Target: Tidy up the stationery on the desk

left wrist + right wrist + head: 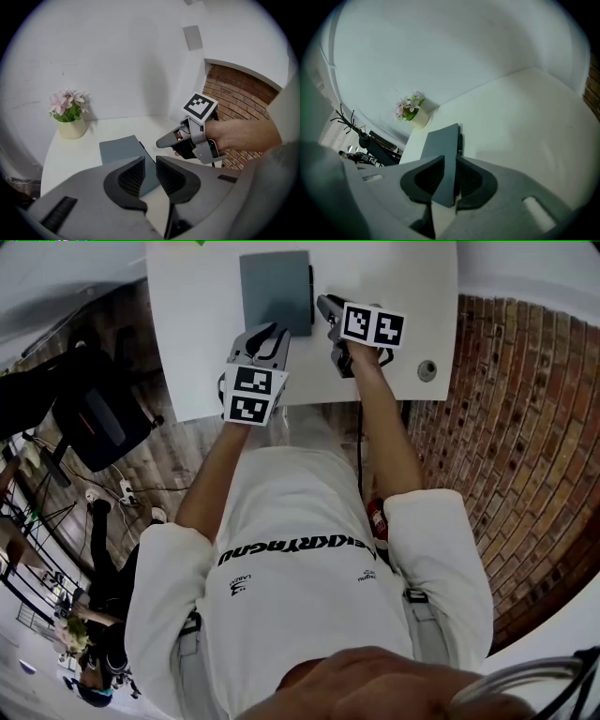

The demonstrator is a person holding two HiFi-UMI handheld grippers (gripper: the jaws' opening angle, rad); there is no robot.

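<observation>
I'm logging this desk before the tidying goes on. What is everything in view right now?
desk: one, white, below both grippers
notebook: one, grey, flat on the desk's far middle
pen: one, dark, along the notebook's right edge
flowerpot: one, cream with pink flowers, far left desk corner
round cap: one, grey, near the desk's right front
office chair: one, black, left of the desk
floor: brick-patterned, reddish
left hand-held gripper: one, grey, near the notebook's front, jaws apart, empty
right hand-held gripper: one, grey, by the notebook's right edge, jaws apart, gripping nothing
</observation>
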